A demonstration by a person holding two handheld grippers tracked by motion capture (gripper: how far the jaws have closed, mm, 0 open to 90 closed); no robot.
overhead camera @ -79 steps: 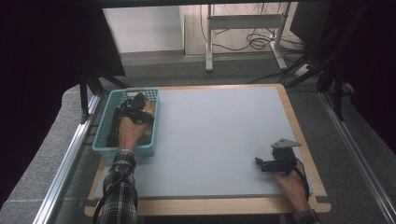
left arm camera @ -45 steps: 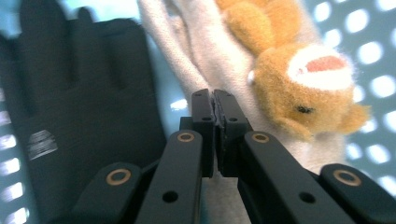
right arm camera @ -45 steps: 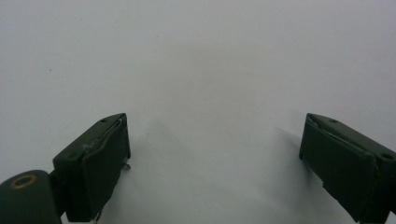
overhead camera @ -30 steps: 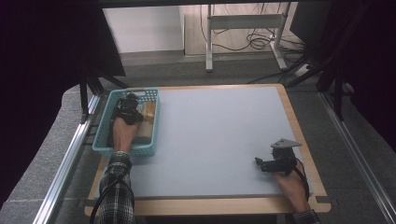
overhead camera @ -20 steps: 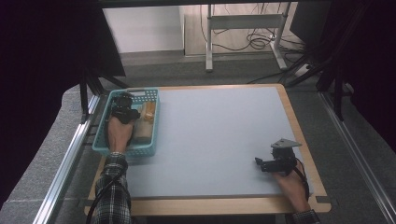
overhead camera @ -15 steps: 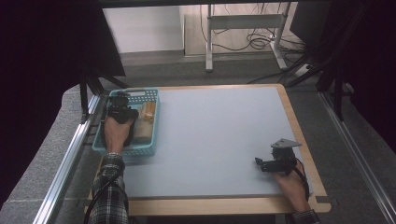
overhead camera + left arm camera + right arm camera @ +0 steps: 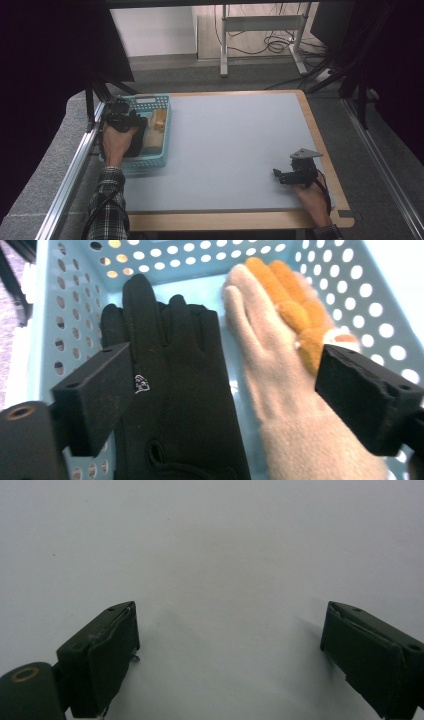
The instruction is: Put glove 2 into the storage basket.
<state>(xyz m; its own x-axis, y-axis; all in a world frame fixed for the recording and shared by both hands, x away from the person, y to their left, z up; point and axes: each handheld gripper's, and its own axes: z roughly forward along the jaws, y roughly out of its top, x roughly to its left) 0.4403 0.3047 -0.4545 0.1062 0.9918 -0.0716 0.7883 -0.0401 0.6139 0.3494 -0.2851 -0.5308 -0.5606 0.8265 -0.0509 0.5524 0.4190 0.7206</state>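
Gloves in the basket, our claws free

Our left claw has just been opening above the black glove and beige glove in the basket, nothing between its jaws; our right claw rests apart on the table.

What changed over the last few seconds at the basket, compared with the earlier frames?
The left tongs slid from over the basket's middle toward its left wall, and their jaws have just been opening; they now stand wide above the black glove and beige glove, gripping nothing. The blue basket, the gloves in it and the right tongs, open over the mat, stayed put.
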